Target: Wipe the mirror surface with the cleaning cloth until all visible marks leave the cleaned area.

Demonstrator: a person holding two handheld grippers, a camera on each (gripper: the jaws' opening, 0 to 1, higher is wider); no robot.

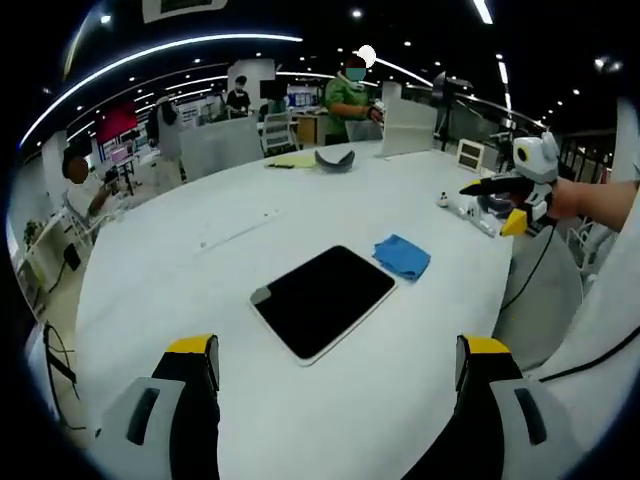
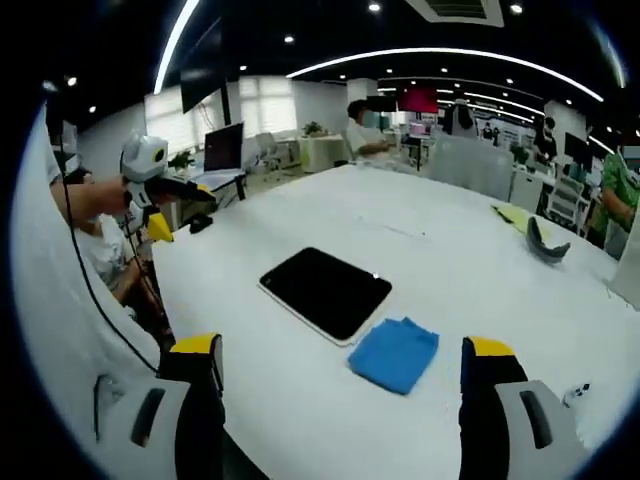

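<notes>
Mirror: the dark, rounded-corner mirror (image 1: 325,300) lay flat near the middle of the white surface (image 1: 200,300), its face dark; whether marks were on it could not be told.
Cloth: the blue cleaning cloth (image 2: 395,353) lay crumpled just beside one corner of the mirror, apparently just apart from it, and nothing held it.
Left gripper: the left gripper (image 1: 338,370) was released, jaws wide apart and empty, held above the near edge of the surface, short of the mirror.
Right gripper: the right gripper (image 2: 340,370) was likewise spread and empty, facing the cloth and mirror.
Stage: judged not yet begun; the cloth had first to be picked up.
Risk: a shallow pinch on the bunched cloth could let it slip mid-wipe; with the mirror lying loose, a hard sideways stroke could push it across the surface.
Surroundings: a dark curved object (image 1: 334,158) and yellow sheet (image 1: 290,161) lay well apart at the far side.
</notes>
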